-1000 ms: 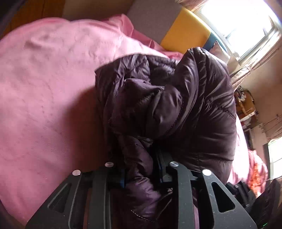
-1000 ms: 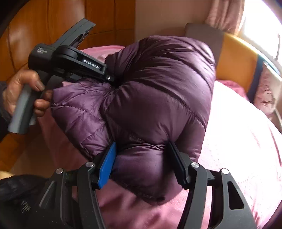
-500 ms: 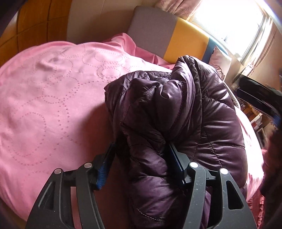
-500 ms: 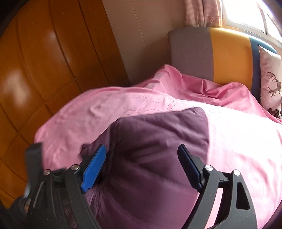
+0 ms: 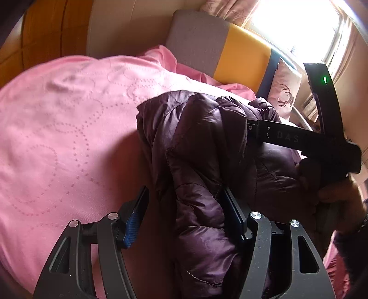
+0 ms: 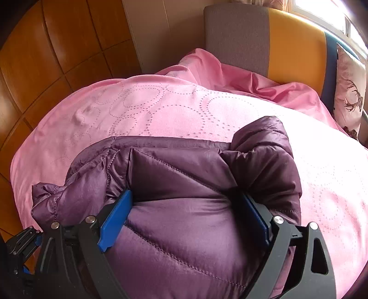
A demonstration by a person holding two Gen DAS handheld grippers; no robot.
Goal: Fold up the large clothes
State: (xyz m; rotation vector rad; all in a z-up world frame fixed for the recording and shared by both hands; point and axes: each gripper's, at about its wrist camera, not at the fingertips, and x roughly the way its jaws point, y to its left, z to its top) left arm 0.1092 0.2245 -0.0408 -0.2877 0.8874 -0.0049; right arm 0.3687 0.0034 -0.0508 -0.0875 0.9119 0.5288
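A dark purple quilted down jacket point(image 5: 207, 147) lies bundled on a pink bedspread point(image 5: 69, 128). My left gripper point(image 5: 184, 207) is open; a fold of the jacket hangs between its jaws and rests against the right one. In the right wrist view the jacket point(image 6: 184, 188) fills the gap of my right gripper point(image 6: 186, 216), whose jaws stand wide, pressed into the puffy fabric on both sides. The right gripper's body point(image 5: 322, 138) shows in the left wrist view, held by a hand at the jacket's far right.
The bedspread point(image 6: 161, 103) covers the bed. A grey, yellow and blue headboard point(image 6: 276, 39) stands behind, with a patterned pillow point(image 6: 349, 92) at the right. Wooden wall panels point(image 6: 46, 46) lie left. A bright window point(image 5: 299, 20) is at top right.
My left gripper has opened, letting go its pinch on the jacket fold. My right gripper swung down onto the jacket's top. The jacket has settled lower on the bed.
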